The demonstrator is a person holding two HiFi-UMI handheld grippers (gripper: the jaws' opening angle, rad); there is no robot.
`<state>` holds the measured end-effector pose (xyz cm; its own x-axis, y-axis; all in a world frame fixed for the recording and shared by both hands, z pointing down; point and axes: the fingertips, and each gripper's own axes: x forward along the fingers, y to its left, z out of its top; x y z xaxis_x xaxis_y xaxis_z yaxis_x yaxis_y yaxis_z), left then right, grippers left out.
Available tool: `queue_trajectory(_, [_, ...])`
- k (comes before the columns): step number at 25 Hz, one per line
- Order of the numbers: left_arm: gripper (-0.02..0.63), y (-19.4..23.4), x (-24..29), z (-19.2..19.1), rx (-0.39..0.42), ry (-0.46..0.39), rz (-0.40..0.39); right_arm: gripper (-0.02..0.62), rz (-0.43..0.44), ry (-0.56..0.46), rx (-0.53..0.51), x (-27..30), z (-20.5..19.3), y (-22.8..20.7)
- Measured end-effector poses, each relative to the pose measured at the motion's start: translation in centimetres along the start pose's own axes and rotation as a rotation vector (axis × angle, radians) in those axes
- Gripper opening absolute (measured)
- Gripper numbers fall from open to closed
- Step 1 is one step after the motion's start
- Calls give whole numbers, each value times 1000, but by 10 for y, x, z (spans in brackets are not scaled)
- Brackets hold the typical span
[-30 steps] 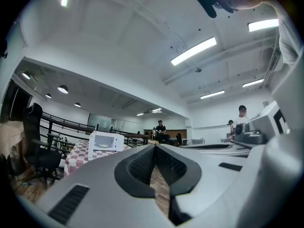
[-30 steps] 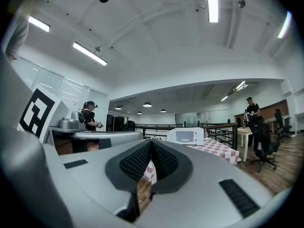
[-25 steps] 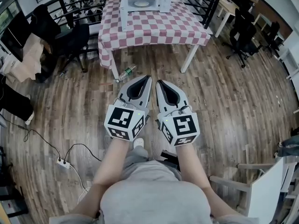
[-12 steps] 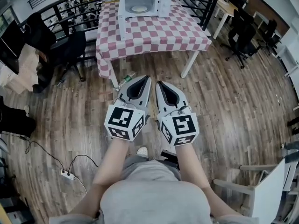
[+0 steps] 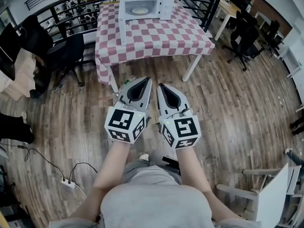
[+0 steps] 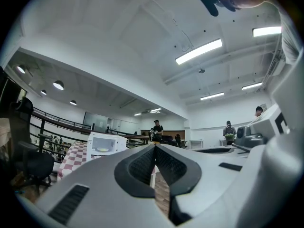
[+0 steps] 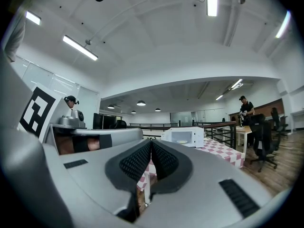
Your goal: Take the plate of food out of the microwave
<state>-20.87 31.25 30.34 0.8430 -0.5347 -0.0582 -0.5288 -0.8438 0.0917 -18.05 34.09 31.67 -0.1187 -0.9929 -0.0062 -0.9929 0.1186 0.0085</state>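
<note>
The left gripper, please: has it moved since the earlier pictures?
Yes, the left gripper has moved toward the table, which now lies nearer its tip.

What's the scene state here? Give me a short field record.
microwave: white microwave oven, door open, on the far side of the table
table: red-and-white checked cloth-covered table
plate: pale plate of food, inside the microwave
left gripper: fingers together, empty, held level over the wooden plank floor, short of the table
right gripper: fingers together, empty, close beside the left one
task: plate not yet taken out
</note>
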Motion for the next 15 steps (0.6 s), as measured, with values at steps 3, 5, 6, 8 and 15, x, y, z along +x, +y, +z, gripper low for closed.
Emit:
queue_trajectory(3, [3,8,5,-1,-1,2,2,26,-3,-1,0,9,0,-2])
queue_trajectory(5, [3,14,9,-2,-4,4,3,26,-3,2,0,16,-1,-3])
queue_trajectory(6, [3,16,11,-2,-5,6,3,26,-1,5,0,19,-2,-3])
queue_trajectory(8, [4,21,17,-4,-6,9,3,26,1,10,-1,26,-3,-6])
queue_trajectory(15, [3,39,47,-1,-9,2,10,26,6,5,-5,53,-1,-24])
